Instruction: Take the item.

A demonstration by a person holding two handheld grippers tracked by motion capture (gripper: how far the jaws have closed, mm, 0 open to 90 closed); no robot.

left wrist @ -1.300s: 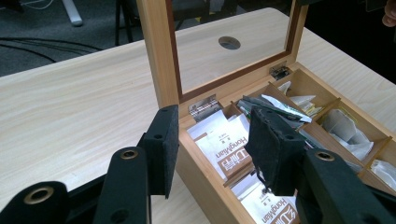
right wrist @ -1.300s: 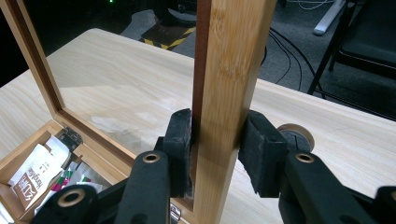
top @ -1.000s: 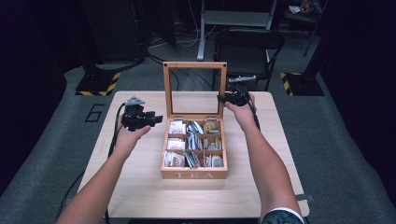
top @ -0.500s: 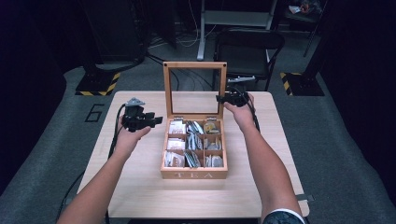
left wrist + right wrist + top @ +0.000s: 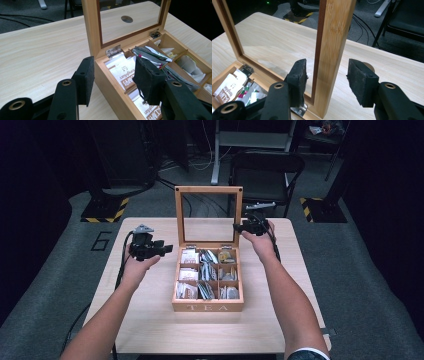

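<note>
A wooden tea box [image 5: 207, 307] sits mid-table, its glass-paned lid [image 5: 208, 191] standing upright. Tea bags [image 5: 189, 256] fill its compartments. My left gripper [image 5: 167, 249] hovers open just left of the box's back left corner. In the left gripper view, that gripper [image 5: 115, 80] has its jaws on either side of the box's left wall [image 5: 107, 75], above packets [image 5: 122, 72]. My right gripper [image 5: 239, 226] is at the lid's right edge. In the right gripper view, that gripper [image 5: 325, 81] is open and straddles the lid's side frame [image 5: 334, 37] without clamping it.
The light wooden table [image 5: 150, 320] has bare room on both sides of the box and in front of it. A round cable hole [image 5: 126, 19] lies behind the lid. A black chair [image 5: 265, 167] and striped stand bases [image 5: 102, 212] stand on the floor beyond.
</note>
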